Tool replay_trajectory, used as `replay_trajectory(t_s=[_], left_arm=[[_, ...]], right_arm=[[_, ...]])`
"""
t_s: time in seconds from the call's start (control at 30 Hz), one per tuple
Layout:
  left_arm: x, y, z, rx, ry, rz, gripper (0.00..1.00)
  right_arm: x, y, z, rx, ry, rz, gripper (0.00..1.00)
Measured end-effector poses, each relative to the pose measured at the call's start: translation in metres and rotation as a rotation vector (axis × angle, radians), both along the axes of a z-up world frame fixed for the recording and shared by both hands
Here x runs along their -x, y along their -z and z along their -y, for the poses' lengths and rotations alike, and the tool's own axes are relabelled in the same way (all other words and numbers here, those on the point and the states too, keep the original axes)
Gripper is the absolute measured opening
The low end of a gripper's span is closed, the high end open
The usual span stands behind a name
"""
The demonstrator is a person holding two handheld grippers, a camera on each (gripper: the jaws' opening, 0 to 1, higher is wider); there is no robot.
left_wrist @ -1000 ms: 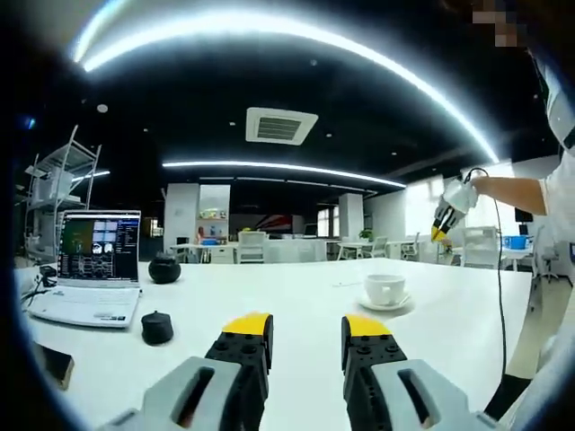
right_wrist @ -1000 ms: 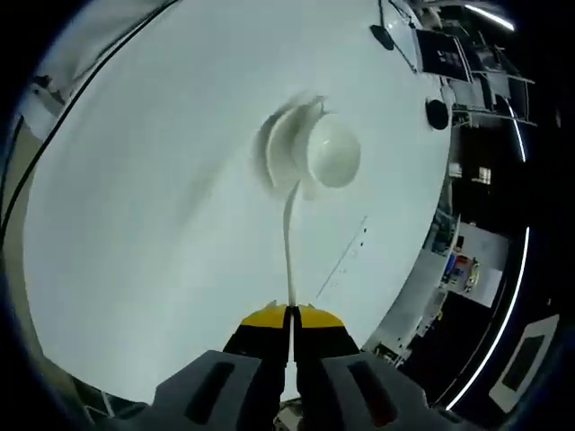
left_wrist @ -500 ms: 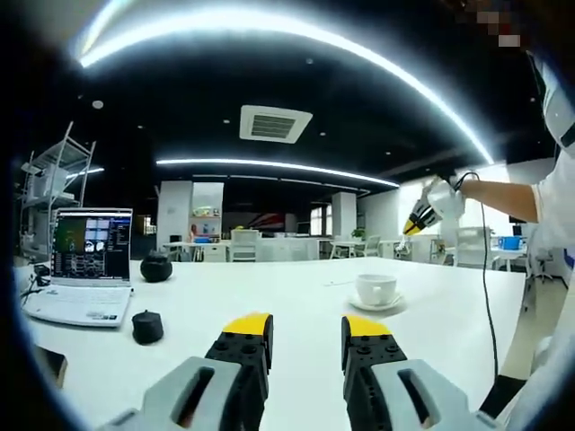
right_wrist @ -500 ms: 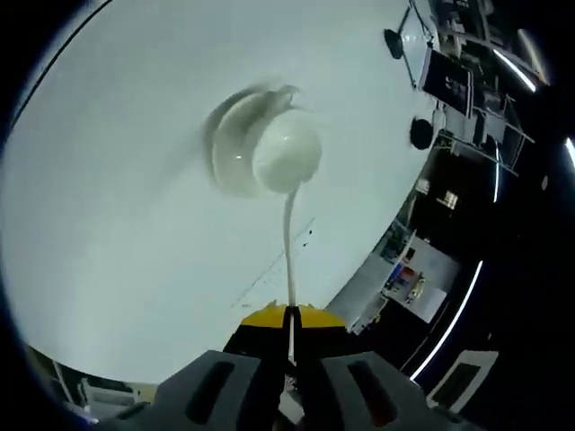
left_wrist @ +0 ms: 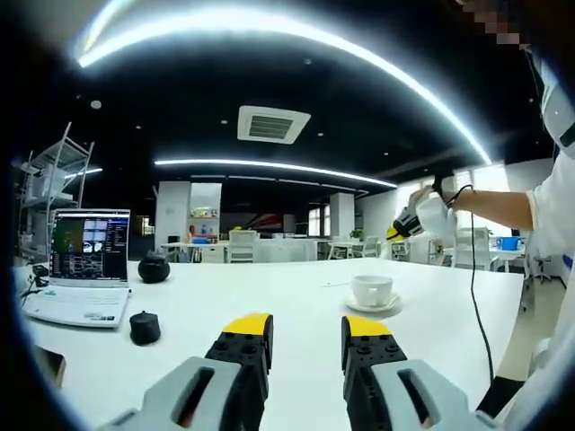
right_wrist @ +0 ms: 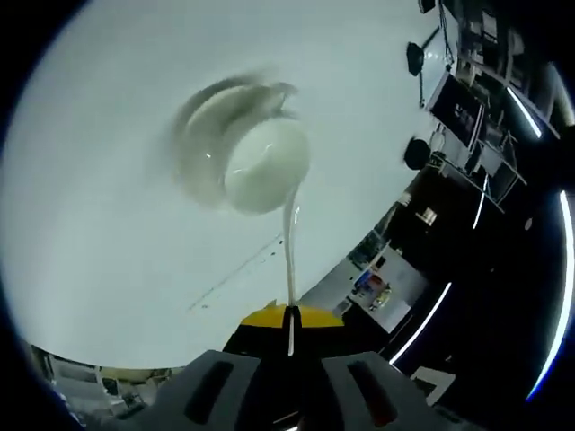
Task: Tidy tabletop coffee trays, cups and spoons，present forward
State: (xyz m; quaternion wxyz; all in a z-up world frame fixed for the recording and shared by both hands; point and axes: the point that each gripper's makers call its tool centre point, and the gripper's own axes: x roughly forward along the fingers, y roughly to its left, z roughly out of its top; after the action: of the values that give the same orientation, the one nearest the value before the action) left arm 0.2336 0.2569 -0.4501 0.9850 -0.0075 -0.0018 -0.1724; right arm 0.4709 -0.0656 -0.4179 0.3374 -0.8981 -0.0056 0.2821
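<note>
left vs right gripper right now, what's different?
The left gripper has its jaws apart and empty; the right gripper is shut on a white spoon. Left sits low at the white table, level; right is raised above the cup and saucer, pointing down. Both have yellow-tipped black jaws.

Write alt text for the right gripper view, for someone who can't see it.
The right gripper, jaws shut on a thin white spoon, holds it above a white cup that sits on a saucer on a white table. The cup and saucer look motion-blurred.
</note>
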Motion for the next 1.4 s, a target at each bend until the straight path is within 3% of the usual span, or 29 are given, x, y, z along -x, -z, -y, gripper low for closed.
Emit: replay_trajectory(t_s=[0.5, 0.73, 1.07, 1.2, 1.4], left_arm=[[0.006, -0.004, -0.001, 0.005, -0.01, 0.01, 0.32], [0.007, -0.003, 0.0, 0.009, -0.009, 0.01, 0.32], [0.007, 0.0, 0.0, 0.019, -0.009, 0.005, 0.32], [0.006, 0.001, 0.003, 0.022, -0.003, 0.002, 0.32], [0.006, 0.001, 0.005, 0.049, 0.0, 0.002, 0.32]], right_arm=[[-0.009, 0.031, -0.017, 0.09, -0.045, 0.037, 0.03], [-0.014, 0.04, -0.02, 0.149, -0.076, 0.096, 0.03], [-0.009, 0.054, -0.026, 0.128, -0.111, 0.123, 0.03], [-0.007, 0.063, -0.026, 0.174, -0.133, 0.13, 0.03], [-0.006, 0.068, -0.03, 0.176, -0.148, 0.133, 0.03]])
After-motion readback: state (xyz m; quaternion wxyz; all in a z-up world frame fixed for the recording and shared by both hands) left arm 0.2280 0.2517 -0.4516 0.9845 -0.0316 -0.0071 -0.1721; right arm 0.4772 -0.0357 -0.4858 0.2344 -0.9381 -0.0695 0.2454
